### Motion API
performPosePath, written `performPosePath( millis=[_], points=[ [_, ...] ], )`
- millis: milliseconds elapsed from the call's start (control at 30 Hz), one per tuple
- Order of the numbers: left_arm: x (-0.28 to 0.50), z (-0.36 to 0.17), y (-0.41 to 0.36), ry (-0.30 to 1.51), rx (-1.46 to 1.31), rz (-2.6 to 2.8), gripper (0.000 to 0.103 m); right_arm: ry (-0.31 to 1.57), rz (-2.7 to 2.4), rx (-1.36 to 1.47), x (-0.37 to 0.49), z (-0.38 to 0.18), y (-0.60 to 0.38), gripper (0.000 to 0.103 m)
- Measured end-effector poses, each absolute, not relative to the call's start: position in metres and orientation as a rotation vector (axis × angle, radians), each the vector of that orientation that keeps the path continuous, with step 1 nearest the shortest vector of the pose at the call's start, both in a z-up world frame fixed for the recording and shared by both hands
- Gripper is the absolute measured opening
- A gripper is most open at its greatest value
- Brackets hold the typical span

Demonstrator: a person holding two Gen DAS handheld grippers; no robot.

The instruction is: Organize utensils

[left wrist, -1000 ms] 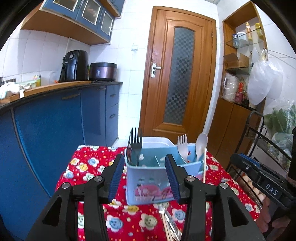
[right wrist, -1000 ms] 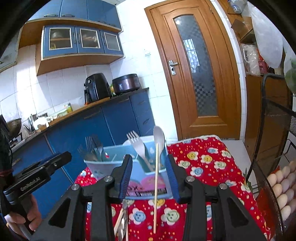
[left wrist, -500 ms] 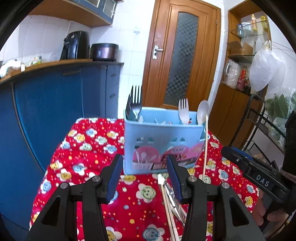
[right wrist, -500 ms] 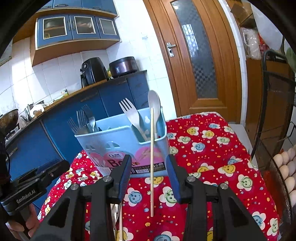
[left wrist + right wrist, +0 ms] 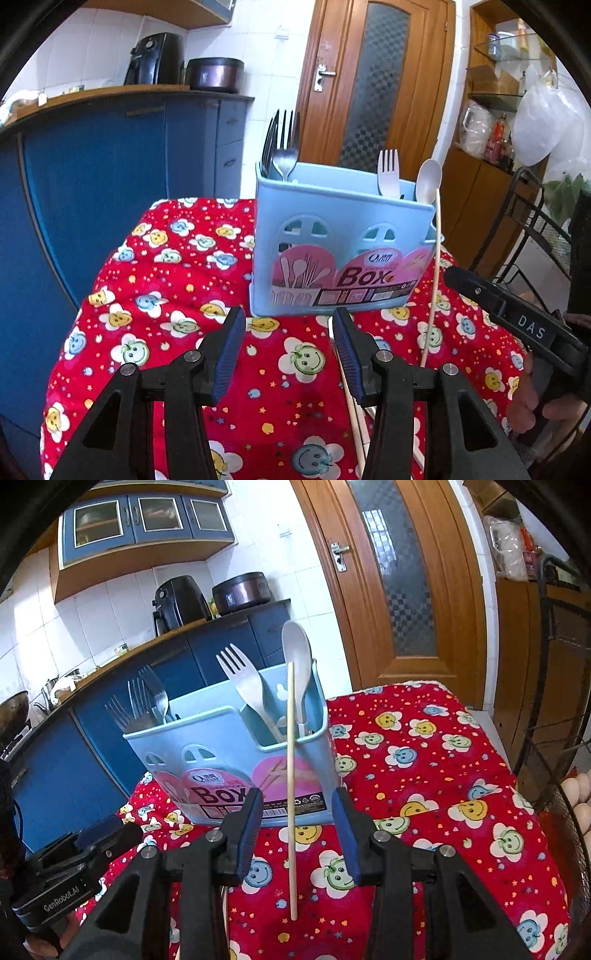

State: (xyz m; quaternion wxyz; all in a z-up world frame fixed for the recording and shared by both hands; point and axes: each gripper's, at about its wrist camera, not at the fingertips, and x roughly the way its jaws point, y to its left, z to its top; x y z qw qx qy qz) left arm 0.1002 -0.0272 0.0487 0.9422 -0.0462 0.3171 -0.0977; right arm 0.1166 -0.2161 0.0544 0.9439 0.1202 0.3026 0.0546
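A light blue utensil box (image 5: 340, 258) (image 5: 229, 760) stands on the red flowered cloth (image 5: 177, 295). Metal forks (image 5: 282, 147) fill its left end; a white plastic fork (image 5: 240, 679) and a white spoon (image 5: 295, 646) stand in its right end. One wooden chopstick (image 5: 291, 794) (image 5: 432, 277) leans on the box's right corner, foot on the cloth. It shows between my right gripper's (image 5: 297, 827) open jaws with a gap on each side. My left gripper (image 5: 288, 350) is open and empty, low in front of the box. More chopsticks (image 5: 354, 424) lie under its right finger.
Blue cabinets (image 5: 92, 177) run along the left, with an air fryer (image 5: 177, 602) and a cooker (image 5: 240, 590) on the counter. A wooden door (image 5: 373, 85) stands behind. A black wire rack with eggs (image 5: 576, 786) is close on the right.
Both grippers have sunk toward the cloth, so the box now rises above them in both views. The leaning chopstick has kept its place. Both jaws look unchanged.
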Motion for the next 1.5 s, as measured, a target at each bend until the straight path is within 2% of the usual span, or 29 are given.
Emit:
performPosePath(
  millis=[133, 300, 433, 567, 633, 833, 1067, 1500],
  points=[
    [0.103, 0.044, -0.027, 0.655, -0.094, -0.194, 0.05, 0.636, 0.118, 0.232, 0.123, 0.051, -0.215, 0.041],
    [0.107, 0.039, -0.026, 0.666, -0.097, -0.194, 0.05, 0.659, 0.119, 0.245, 0.13, 0.047, -0.217, 0.032],
    [0.109, 0.035, -0.026, 0.674, -0.101, -0.201, 0.05, 0.672, 0.128, 0.257, 0.137, 0.046, -0.217, 0.023],
    [0.108, 0.035, -0.027, 0.673, -0.102, -0.204, 0.05, 0.675, 0.145, 0.258, 0.141, 0.045, -0.215, 0.01],
    [0.108, 0.035, -0.026, 0.672, -0.103, -0.206, 0.05, 0.674, 0.155, 0.256, 0.141, 0.045, -0.214, 0.007],
    [0.109, 0.036, -0.024, 0.674, -0.115, -0.206, 0.05, 0.644, 0.153, 0.246, 0.131, 0.054, -0.214, 0.006],
    [0.109, 0.036, -0.023, 0.672, -0.119, -0.208, 0.05, 0.547, 0.143, 0.202, 0.121, 0.091, -0.212, 0.006],
    [0.109, 0.039, -0.019, 0.67, -0.133, -0.202, 0.05, 0.354, 0.084, 0.184, 0.155, 0.138, -0.208, 0.006]
  ],
)
